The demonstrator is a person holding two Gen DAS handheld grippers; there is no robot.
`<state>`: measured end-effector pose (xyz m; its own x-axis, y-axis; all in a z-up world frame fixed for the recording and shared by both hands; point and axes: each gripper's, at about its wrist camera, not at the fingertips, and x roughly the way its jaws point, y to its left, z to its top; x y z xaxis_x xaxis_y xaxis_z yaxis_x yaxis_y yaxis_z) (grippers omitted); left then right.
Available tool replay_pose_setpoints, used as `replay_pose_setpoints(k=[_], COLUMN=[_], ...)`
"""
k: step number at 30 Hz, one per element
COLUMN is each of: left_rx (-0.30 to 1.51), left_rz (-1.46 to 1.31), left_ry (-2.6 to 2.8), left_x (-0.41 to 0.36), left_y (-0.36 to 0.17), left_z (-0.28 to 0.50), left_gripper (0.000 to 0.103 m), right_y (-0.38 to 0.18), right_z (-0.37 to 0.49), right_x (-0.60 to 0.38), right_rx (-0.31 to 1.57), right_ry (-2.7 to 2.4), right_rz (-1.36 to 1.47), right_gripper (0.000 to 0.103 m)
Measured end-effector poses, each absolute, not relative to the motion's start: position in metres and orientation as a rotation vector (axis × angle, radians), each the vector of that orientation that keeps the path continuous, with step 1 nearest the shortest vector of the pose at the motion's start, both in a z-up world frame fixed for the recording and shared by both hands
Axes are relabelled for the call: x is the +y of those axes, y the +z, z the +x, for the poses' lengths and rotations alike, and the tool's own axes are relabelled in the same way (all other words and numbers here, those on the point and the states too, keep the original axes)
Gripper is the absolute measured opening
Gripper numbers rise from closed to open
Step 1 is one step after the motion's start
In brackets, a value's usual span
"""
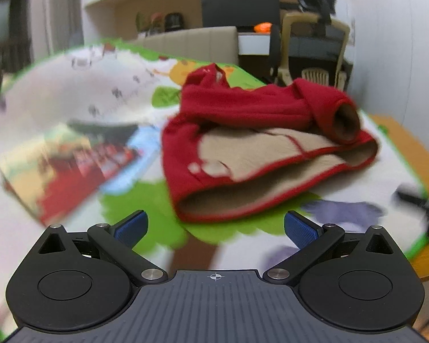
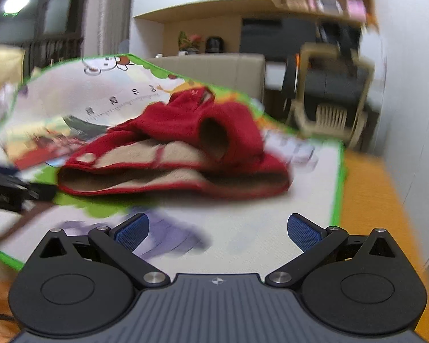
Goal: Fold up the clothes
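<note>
Left wrist view: left gripper (image 1: 216,225) was seen with jaws spread wide, nothing held between the blue pads (image 1: 131,227); red garment (image 1: 260,143) was lying just ahead and slightly right of it, bunched up on the printed play mat (image 1: 100,91); beige lining was exposed along the open hem facing the camera; one sleeve was folded over the top, cuff opening pointed right; picture book (image 1: 63,165) was lying on the mat to the left of the garment, apart from it; heavy motion blur was noted.

Right wrist view: right gripper (image 2: 217,228) was likewise spread wide and empty; same garment (image 2: 186,148) was seen ahead and left of centre, not touched by either gripper; left gripper (image 2: 11,191) was partly visible at the left edge, near the hem; mat edge (image 2: 339,177) was resting on an orange-brown wooden surface (image 2: 371,188); office chair (image 2: 331,91) and a beige sofa back (image 2: 214,68) were seen beyond the mat.
</note>
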<state>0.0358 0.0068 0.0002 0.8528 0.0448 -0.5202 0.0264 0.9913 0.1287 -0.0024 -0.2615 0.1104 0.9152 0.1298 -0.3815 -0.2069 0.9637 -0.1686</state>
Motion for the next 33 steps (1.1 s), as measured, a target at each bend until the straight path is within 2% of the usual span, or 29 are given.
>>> replay_pose_setpoints(k=[3,8,12,16,20,26,29,33], left_rx=[0.561,0.634,0.651,0.607,0.562,0.471,0.48,0.655], left_rz=[0.234,0.331,0.383,0.377,0.371,0.338,0.302,0.175], left_ry=[0.012,-0.034,0.045,0.108,0.171,0.158,0.126,0.049], left_x=[0.01,0.012,0.023,0.044,0.065,0.078,0.079,0.087], left_y=[0.002,-0.012,-0.025,-0.012,0.0,0.033,0.03,-0.003], left_z=[0.063,0.108,0.144,0.145,0.147,0.098,0.064,0.05], left_gripper=[0.103,0.103,0.103,0.103,0.103,0.103,0.103,0.103], right_y=[0.114,0.1,0.093,0.083,0.108,0.157,0.151,0.12], right_z=[0.037,0.123,0.173,0.201,0.182,0.079,0.038,0.006], right_x=[-0.264,-0.266,-0.253,-0.25,-0.285,-0.3,-0.31,-0.321], right_rx=[0.321,0.447,0.465,0.384,0.369,0.275,0.346,0.544], right_ry=[0.075,0.11,0.114,-0.108,-0.17,-0.165,-0.141,0.058], right_rz=[-0.397,-0.553,-0.6,-0.667,-0.52,-0.441,-0.393,-0.339], right_gripper=[0.103,0.103,0.103,0.103,0.103,0.103,0.103,0.103])
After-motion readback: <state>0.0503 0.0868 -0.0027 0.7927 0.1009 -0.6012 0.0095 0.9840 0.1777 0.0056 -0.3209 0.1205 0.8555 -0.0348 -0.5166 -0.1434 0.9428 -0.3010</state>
